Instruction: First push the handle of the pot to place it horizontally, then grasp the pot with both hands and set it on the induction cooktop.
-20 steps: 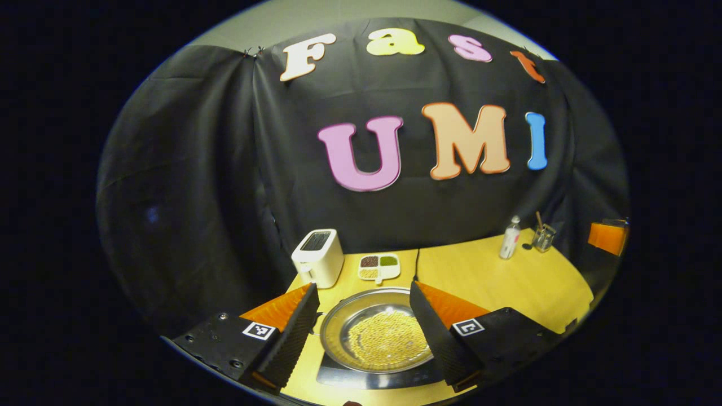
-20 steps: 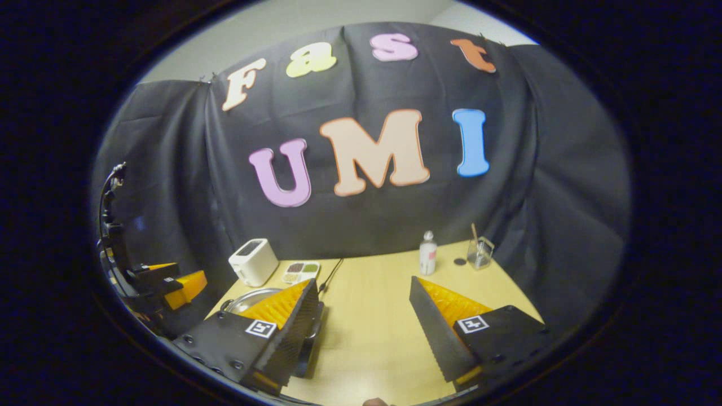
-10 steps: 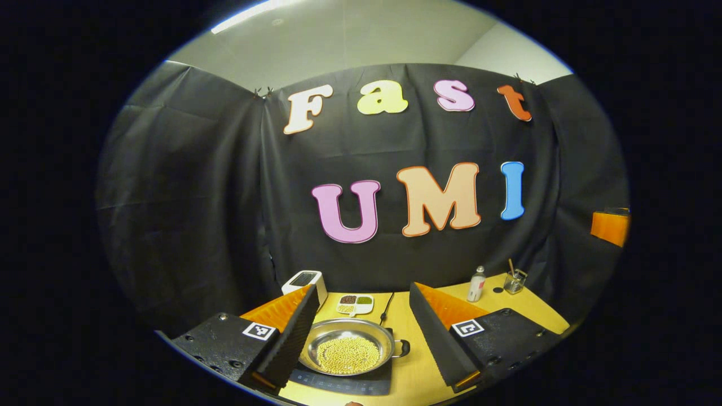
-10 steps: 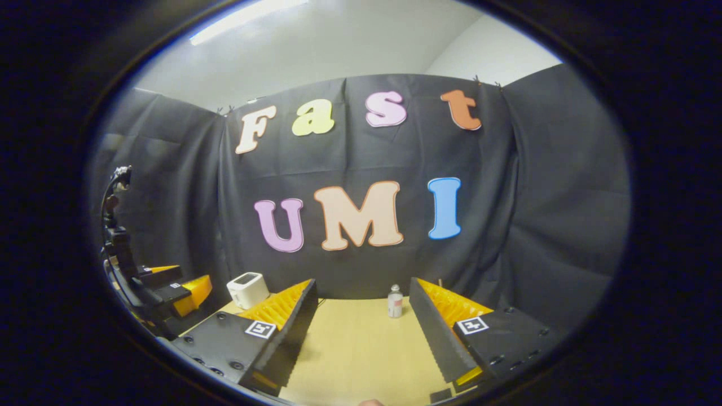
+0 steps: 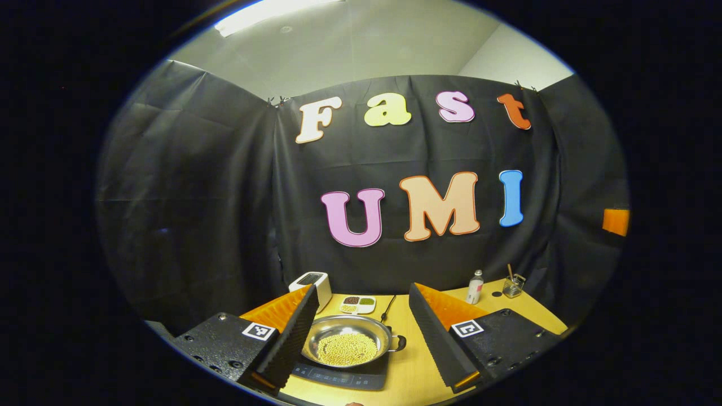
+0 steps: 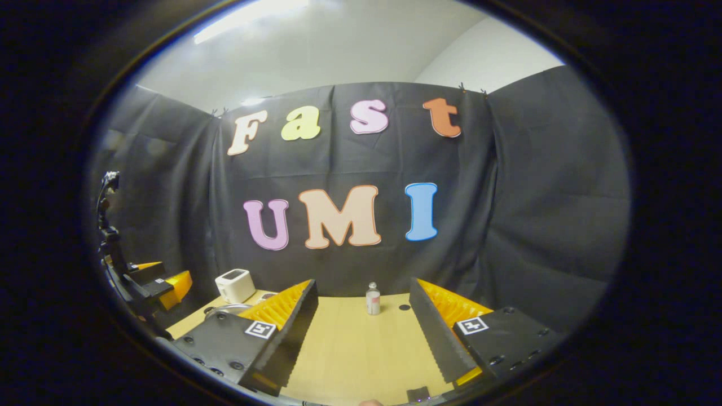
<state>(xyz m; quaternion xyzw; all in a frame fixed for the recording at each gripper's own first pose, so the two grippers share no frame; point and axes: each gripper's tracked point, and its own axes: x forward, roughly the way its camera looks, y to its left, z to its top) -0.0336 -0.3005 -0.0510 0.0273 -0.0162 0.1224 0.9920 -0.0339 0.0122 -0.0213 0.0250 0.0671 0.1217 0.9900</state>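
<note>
Now set on the induction cooktop: steel pot with yellow beans inside, side handle pointing right and lying level, seen in the left gripper view. Left gripper held above and short of the pot, jaws spread wide, touching nothing. Behind the pot on the wooden desk: white toaster, divided dish of grains, black cable; farther right a small bottle and a glass with sticks. Right gripper likewise raised over bare desk, jaws wide apart, holding nothing. Seen far left in the right gripper view: the left gripper, with toaster and pot rim near it. Bottle straight ahead.
</note>
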